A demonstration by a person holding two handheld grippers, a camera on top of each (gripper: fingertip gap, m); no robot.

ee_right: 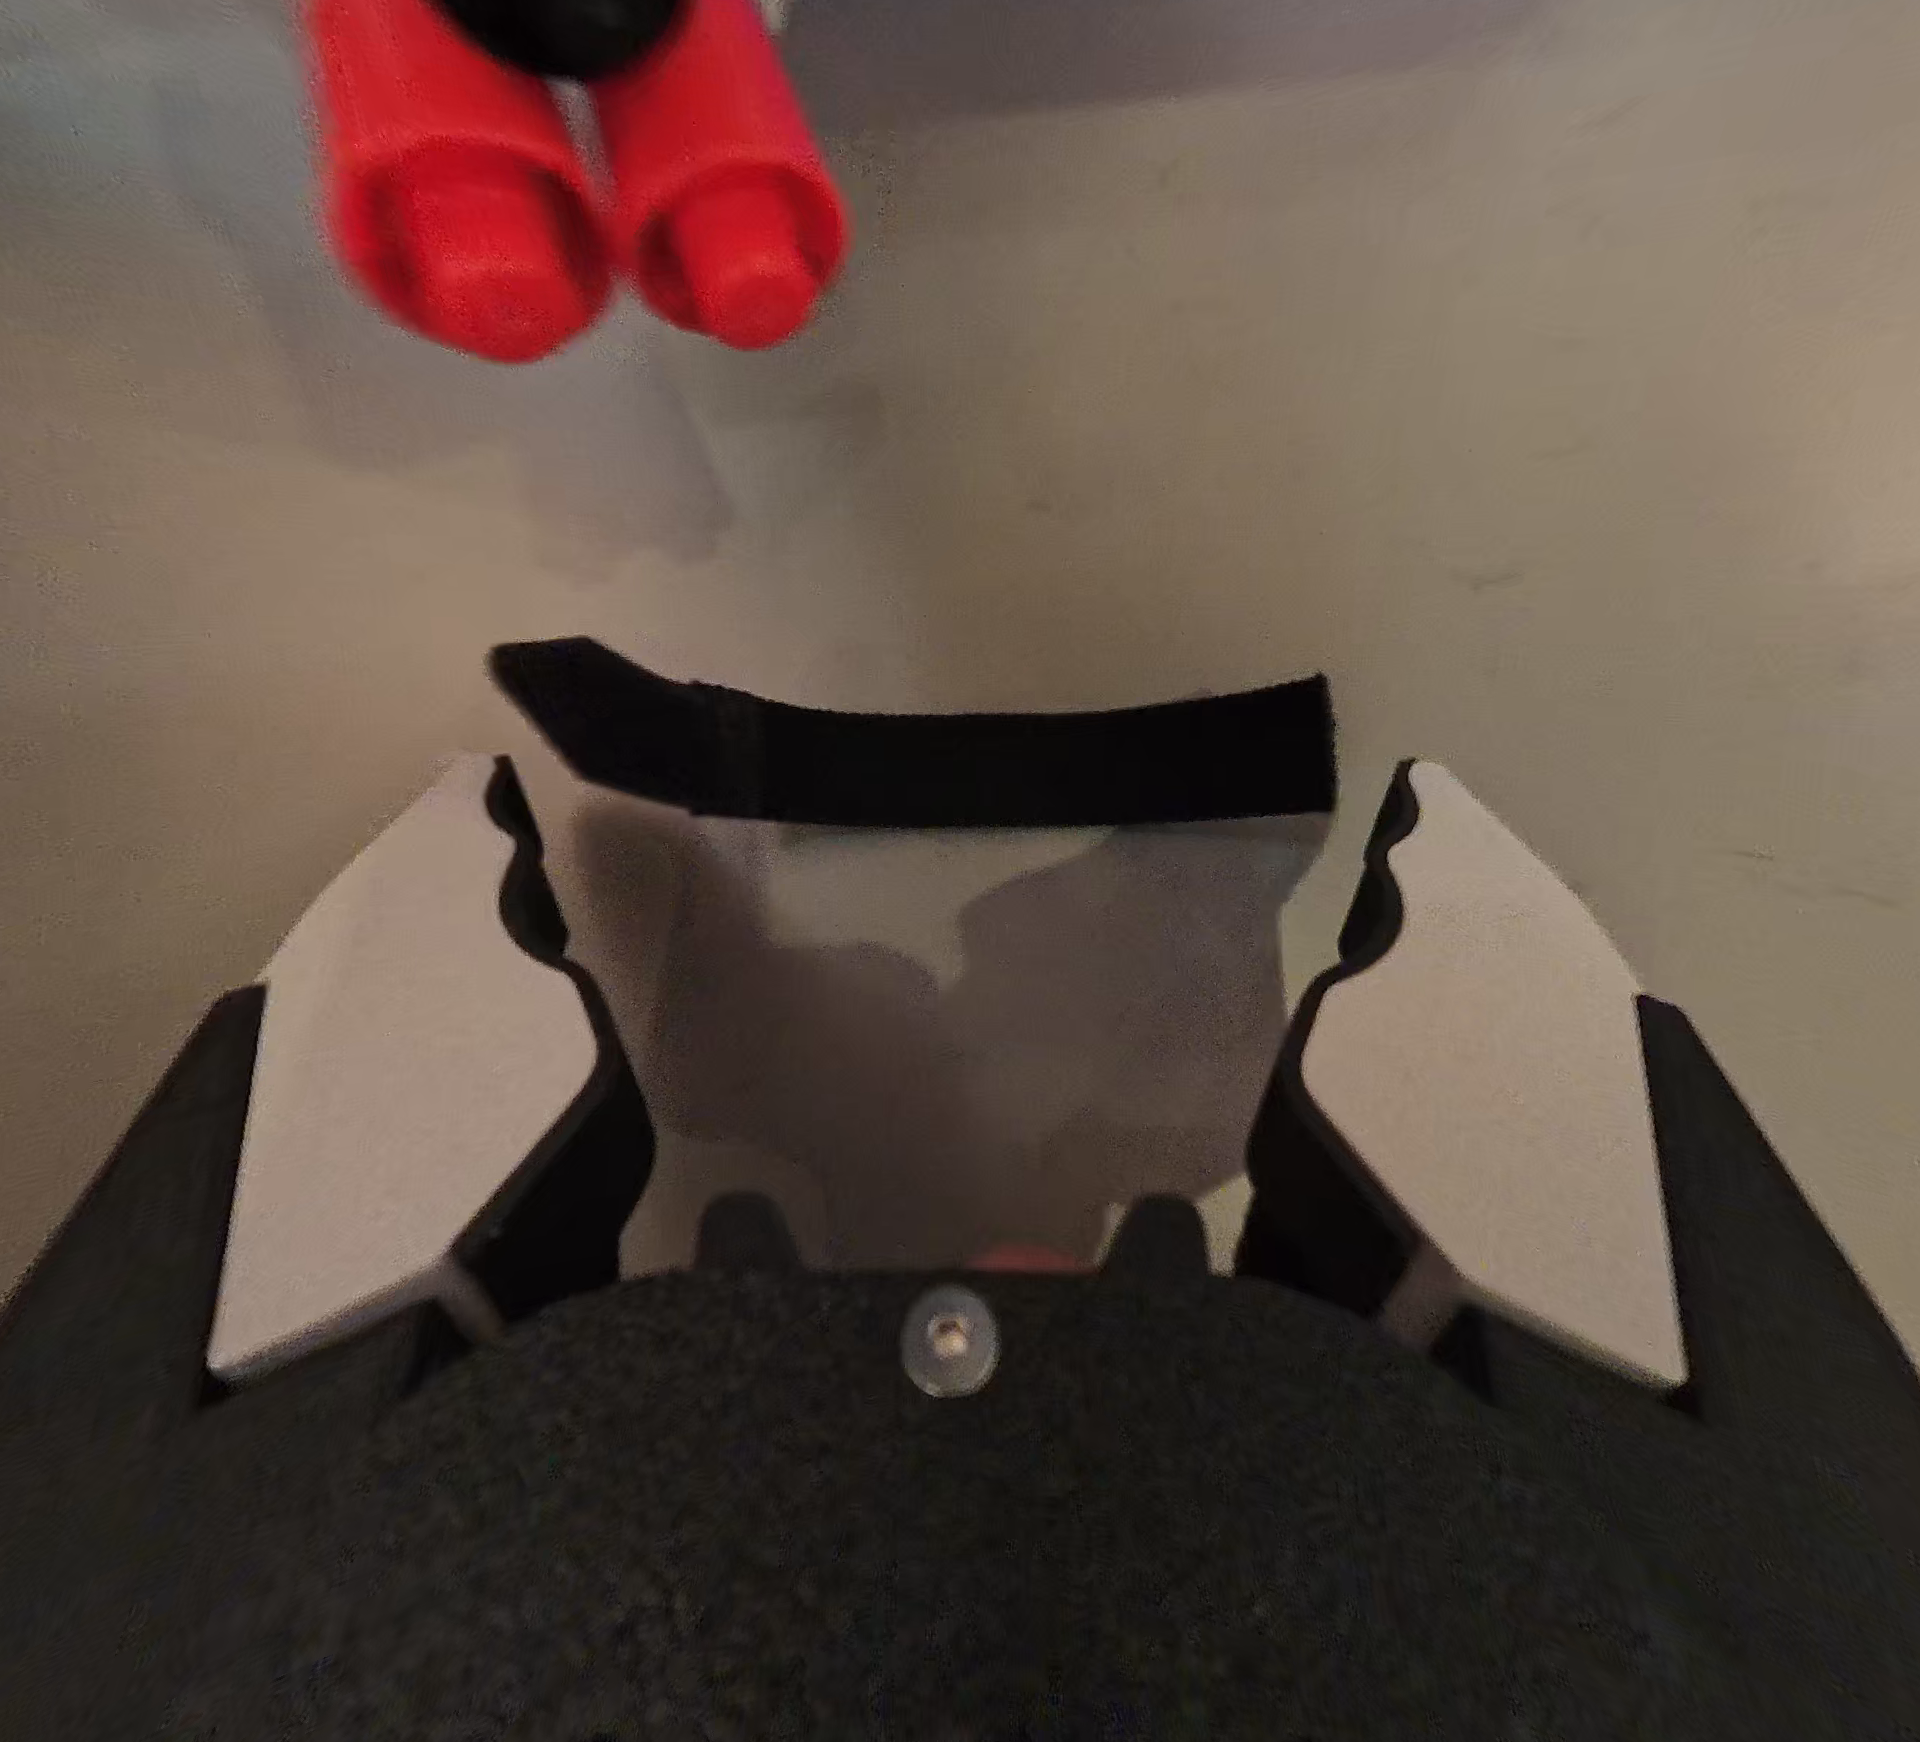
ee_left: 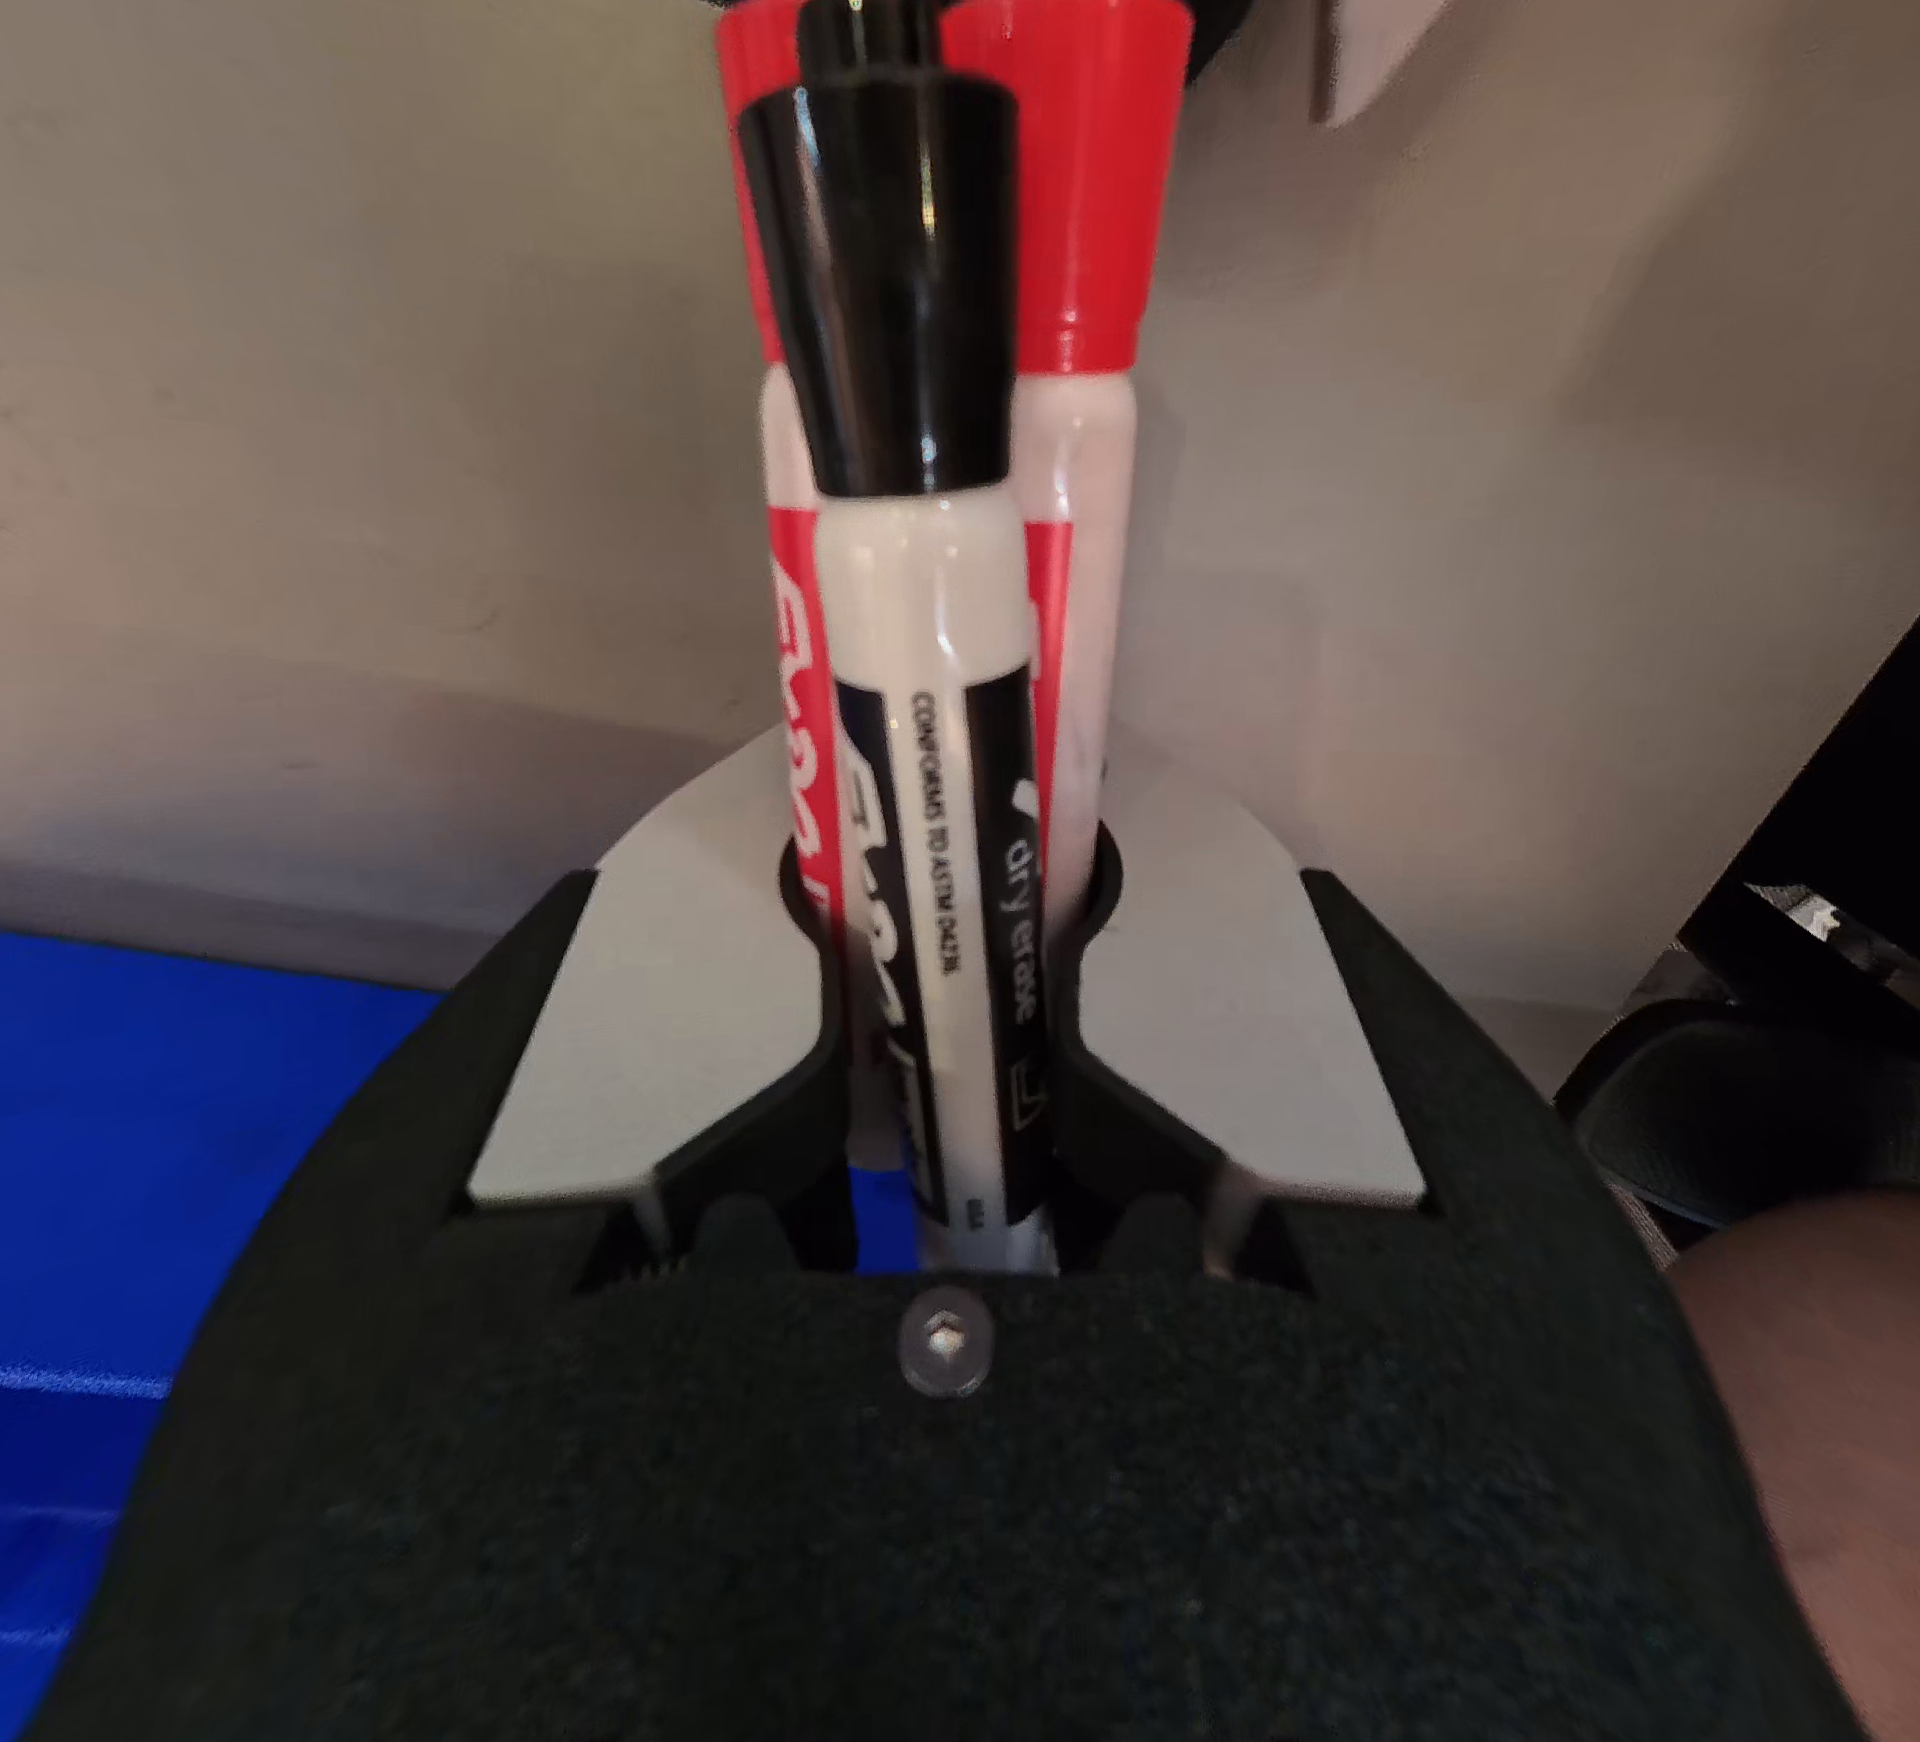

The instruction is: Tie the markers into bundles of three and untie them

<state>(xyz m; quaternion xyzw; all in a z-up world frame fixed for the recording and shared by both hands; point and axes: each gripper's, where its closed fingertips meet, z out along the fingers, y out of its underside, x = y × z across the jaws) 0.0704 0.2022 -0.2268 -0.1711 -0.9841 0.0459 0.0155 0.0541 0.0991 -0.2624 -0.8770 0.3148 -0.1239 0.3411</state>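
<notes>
The left tongs (ee_left: pixel 951 903) pinch 3 markers (ee_left: pixel 914 653), lower ends hidden. The right tongs (ee_right: pixel 951 819) are spread above a black strap (ee_right: pixel 935 752) on the table (ee_right: pixel 1455 497).

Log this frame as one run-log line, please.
left gripper: shut on three markers | right gripper: open, empty | strap: flat on table, just ahead of right fingers

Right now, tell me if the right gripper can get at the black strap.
Probably yes. The right gripper is open, and the strap lies flat on the table just ahead of its jaws with nothing between. The markers held by the left gripper hang farther off, to the left.
</notes>
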